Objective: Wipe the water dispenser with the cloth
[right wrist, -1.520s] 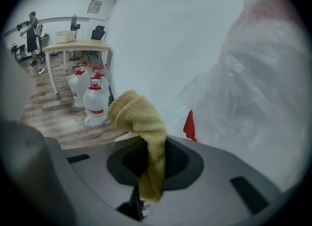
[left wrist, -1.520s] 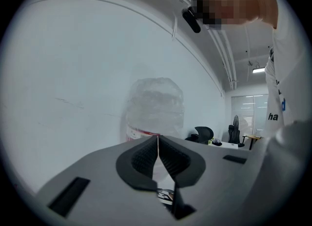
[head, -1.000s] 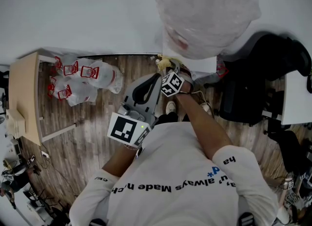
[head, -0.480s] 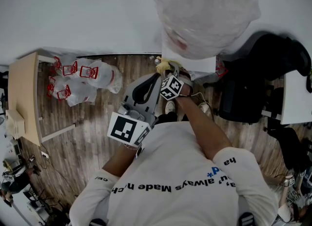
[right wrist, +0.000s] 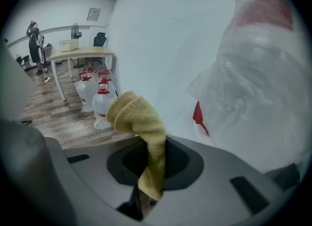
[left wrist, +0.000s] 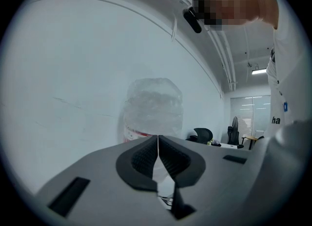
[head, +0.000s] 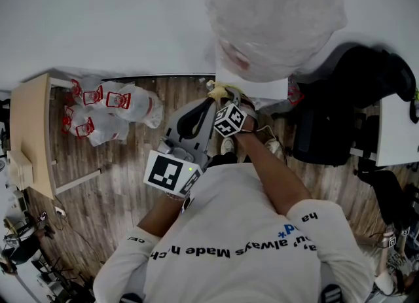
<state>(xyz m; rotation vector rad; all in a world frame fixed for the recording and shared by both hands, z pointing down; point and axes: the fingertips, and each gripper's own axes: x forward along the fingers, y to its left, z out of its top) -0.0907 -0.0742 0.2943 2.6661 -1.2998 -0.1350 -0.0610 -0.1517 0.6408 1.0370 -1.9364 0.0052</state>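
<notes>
The water dispenser (head: pixel 252 87) is a white cabinet with a large plastic-wrapped bottle (head: pixel 272 14) on top; the bottle (left wrist: pixel 152 113) also shows in the left gripper view and the dispenser's white side (right wrist: pixel 161 49) fills the right gripper view. My right gripper (right wrist: pixel 152 164) is shut on a folded yellow cloth (right wrist: pixel 141 127), held against the dispenser's left front corner; the cloth (head: pixel 221 89) peeks out past the right gripper (head: pixel 226 95) in the head view. My left gripper (left wrist: pixel 158 159) is shut with nothing in it, held lower and to the left (head: pixel 191 122).
Several spare water jugs (head: pixel 108 108) with red caps sit on the wooden floor by the wall. A light wooden table (head: pixel 29 135) stands at the left. Black office chairs (head: pixel 347 112) and a white desk (head: pixel 399 131) crowd the right side.
The right gripper with the cloth has shifted slightly left and nearer along the dispenser's corner. The left gripper has stayed put.
</notes>
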